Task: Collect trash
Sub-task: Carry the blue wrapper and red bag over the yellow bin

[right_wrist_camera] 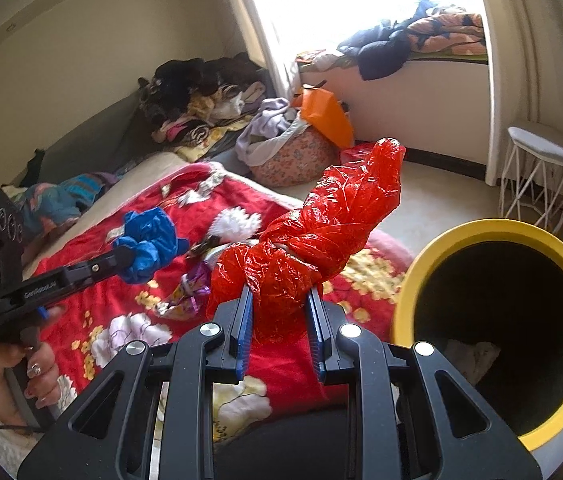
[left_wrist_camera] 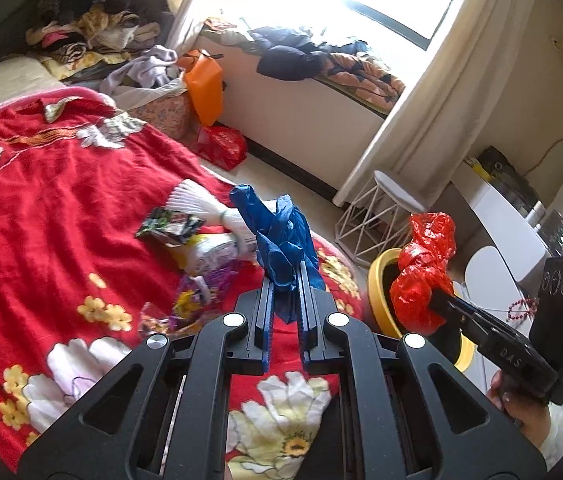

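Observation:
My left gripper (left_wrist_camera: 286, 280) is shut on a crumpled blue plastic bag (left_wrist_camera: 277, 236) and holds it above the red floral blanket (left_wrist_camera: 61, 200). My right gripper (right_wrist_camera: 279, 298) is shut on a crumpled red plastic bag (right_wrist_camera: 321, 232), just left of the yellow-rimmed bin (right_wrist_camera: 433, 272), whose mouth is tilted toward me. In the left wrist view the red bag (left_wrist_camera: 425, 268) hangs at the bin's rim (left_wrist_camera: 377, 276). Wrappers (left_wrist_camera: 169, 224) and a purple foil packet (left_wrist_camera: 197, 296) lie on the blanket. The blue bag also shows in the right wrist view (right_wrist_camera: 149, 244).
A white wire stool (right_wrist_camera: 537, 168) stands by the curtain. A floral basket (right_wrist_camera: 293, 156) with clothes and an orange bag (right_wrist_camera: 325, 116) sit on the floor beyond the bed. Clothes are piled at the bed's far end (left_wrist_camera: 93, 28) and on the window ledge (left_wrist_camera: 321, 56).

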